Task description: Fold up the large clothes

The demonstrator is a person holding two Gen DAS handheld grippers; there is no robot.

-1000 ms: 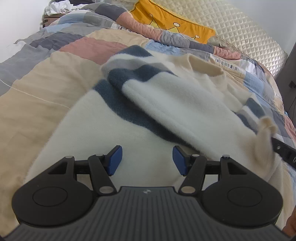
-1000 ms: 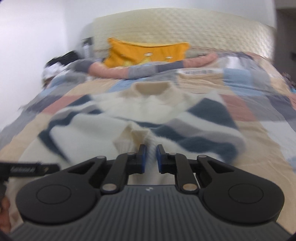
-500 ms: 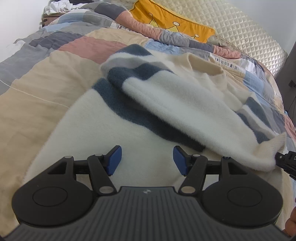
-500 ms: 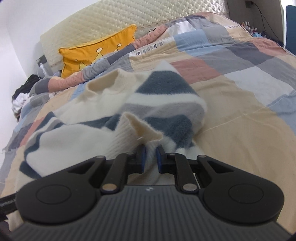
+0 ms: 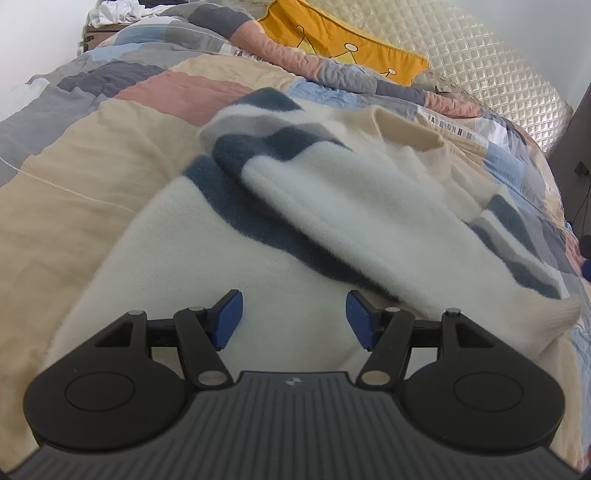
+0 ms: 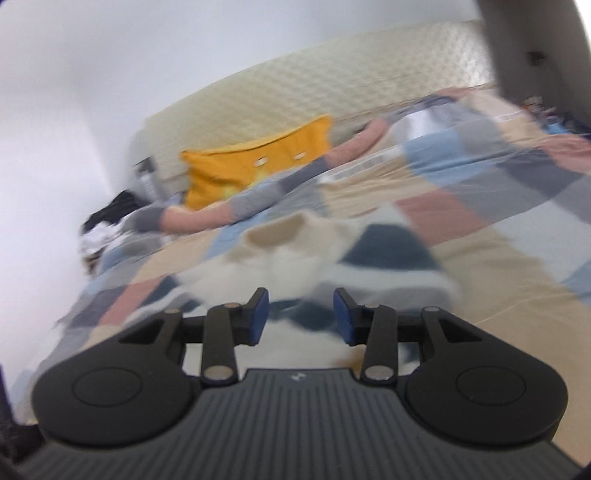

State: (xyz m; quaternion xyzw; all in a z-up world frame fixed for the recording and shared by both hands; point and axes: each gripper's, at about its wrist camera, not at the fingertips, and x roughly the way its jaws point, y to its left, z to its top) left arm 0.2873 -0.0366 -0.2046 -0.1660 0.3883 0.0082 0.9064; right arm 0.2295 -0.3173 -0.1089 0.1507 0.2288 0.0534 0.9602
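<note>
A fluffy cream sweater (image 5: 258, 295) with navy and grey stripes lies on the bed, collar away from me. One sleeve (image 5: 369, 221) is folded diagonally across its body, cuff (image 5: 561, 314) at the right. My left gripper (image 5: 294, 319) is open and empty, low over the sweater's cream lower body. In the blurred right wrist view the sweater (image 6: 369, 266) lies ahead, and my right gripper (image 6: 300, 315) is open and empty above its near part.
The bed has a patchwork quilt (image 5: 92, 184) in beige, pink, grey and blue. A yellow cushion (image 5: 343, 48) leans on the quilted headboard (image 5: 480, 66). Clothes are piled at the bed's far left corner (image 5: 114, 9). A dark cabinet edge (image 5: 576, 125) stands at right.
My right gripper has opened and let go of the sleeve cuff, which now lies across the sweater. The right gripper has drawn back and swung. My left gripper has stayed put.
</note>
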